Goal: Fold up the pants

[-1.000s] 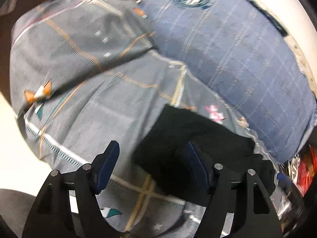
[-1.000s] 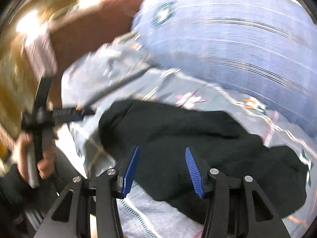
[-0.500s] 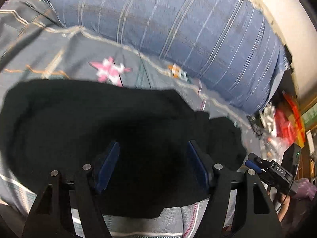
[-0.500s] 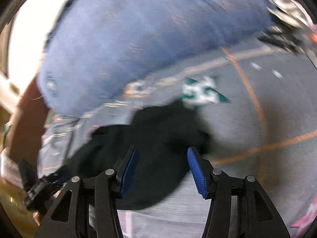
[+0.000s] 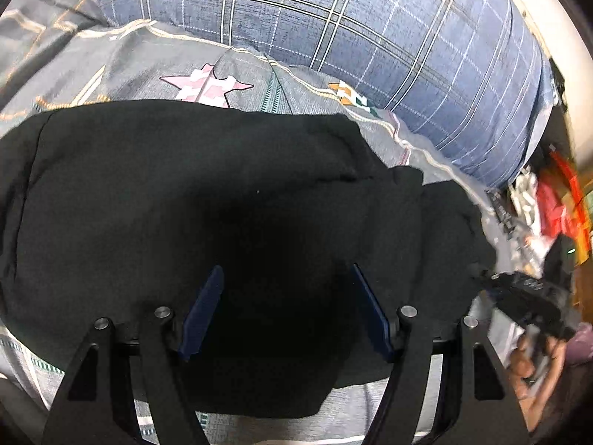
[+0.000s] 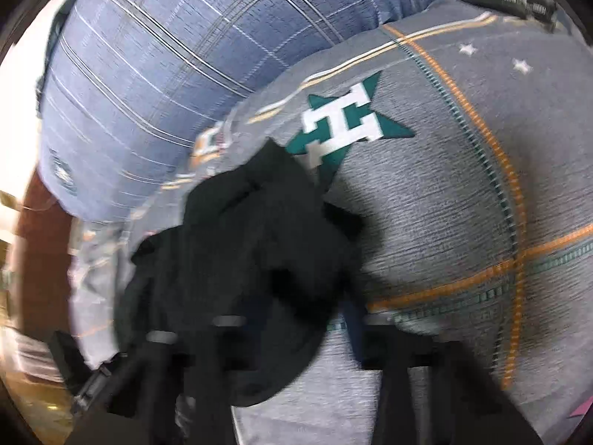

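Pants: the black pants [image 5: 207,200] lie spread across the grey patterned bedspread [image 5: 281,85], one end rumpled into a heap [image 6: 252,244].
Where: on the bed, just in front of the blue plaid bolster pillow [image 5: 370,44] that runs along the far side.
Left claw: the left claw [image 5: 285,307] hangs over the middle of the dark cloth, its blue-padded fingers [image 5: 202,311] spread wide, nothing caught between them.
Right claw: the right claw [image 6: 289,337] is at the bunched end of the pants; the view is smeared by motion, so I cannot tell whether it is spread or pinching cloth.
Bedspread: a pink star [image 5: 207,87] shows beyond the pants' far edge, a green star with white lettering [image 6: 344,122] just beside the heap.
Beyond: red and white clutter [image 5: 556,200] past the bed's end.
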Available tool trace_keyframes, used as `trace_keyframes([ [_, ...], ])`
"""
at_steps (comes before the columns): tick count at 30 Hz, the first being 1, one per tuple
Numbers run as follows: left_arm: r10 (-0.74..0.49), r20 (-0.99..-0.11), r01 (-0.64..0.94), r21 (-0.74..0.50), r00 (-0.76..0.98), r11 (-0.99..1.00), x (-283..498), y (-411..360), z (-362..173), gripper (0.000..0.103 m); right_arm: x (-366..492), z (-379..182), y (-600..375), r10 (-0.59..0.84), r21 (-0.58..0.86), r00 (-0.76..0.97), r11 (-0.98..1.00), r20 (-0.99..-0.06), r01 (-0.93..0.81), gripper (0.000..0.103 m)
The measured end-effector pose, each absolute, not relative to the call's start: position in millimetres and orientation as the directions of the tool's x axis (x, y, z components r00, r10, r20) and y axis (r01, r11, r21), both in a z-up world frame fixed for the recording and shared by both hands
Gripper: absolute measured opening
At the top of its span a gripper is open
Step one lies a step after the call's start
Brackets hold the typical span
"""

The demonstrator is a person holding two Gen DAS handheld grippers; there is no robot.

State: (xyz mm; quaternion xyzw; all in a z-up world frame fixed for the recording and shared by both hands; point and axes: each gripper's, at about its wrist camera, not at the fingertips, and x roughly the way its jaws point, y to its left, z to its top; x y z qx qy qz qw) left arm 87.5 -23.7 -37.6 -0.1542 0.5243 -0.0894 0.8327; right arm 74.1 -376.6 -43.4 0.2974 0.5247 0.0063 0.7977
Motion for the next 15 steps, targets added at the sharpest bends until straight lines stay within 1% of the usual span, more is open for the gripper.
trace_keyframes([
  [2, -0.269, -0.852, 0.001, -0.300, 0.448, 0.954, 85.3, -28.9, -37.1, 0.070, 66.5, -32.8, -379.6, 0.309, 0.486, 0.486, 0.823, -0.817, 0.293, 0.010],
  [6, -0.213, -0.859, 0.015, -0.232, 0.466, 0.972, 84.7, -32.5, -39.7, 0.070, 33.3, 6.3, -383.3, 0.234, 0.453, 0.581, 0.851, -0.780, 0.266, 0.009],
  [8, -0.199, -0.861, 0.034, -0.207, 0.469, 0.978, 83.9, -35.6, -40.5, 0.070, 18.7, 14.2, -387.9, 0.184, 0.417, 0.594, 0.864, -0.783, 0.282, 0.009],
  [11, -0.162, -0.867, 0.048, -0.158, 0.472, 0.986, 82.0, -39.9, -41.5, 0.070, 18.1, -13.6, -389.5, 0.153, 0.365, 0.521, 0.870, -0.840, 0.332, 0.009],
  [13, -0.155, -0.870, 0.049, -0.150, 0.468, 0.987, 83.1, -40.4, -40.9, 0.070, 27.5, -36.0, -387.1, 0.152, 0.333, 0.450, 0.873, -0.880, 0.356, 0.009],
  [14, -0.160, -0.871, 0.047, -0.157, 0.465, 0.987, 83.2, -39.4, -40.2, 0.070, 30.1, -38.4, -384.7, 0.143, 0.322, 0.444, 0.876, -0.885, 0.358, 0.010],
  [15, -0.165, -0.870, 0.046, -0.162, 0.465, 0.986, 83.4, -38.7, -40.0, 0.070, 31.4, -37.6, -382.1, 0.135, 0.313, 0.446, 0.881, -0.885, 0.355, 0.012],
])
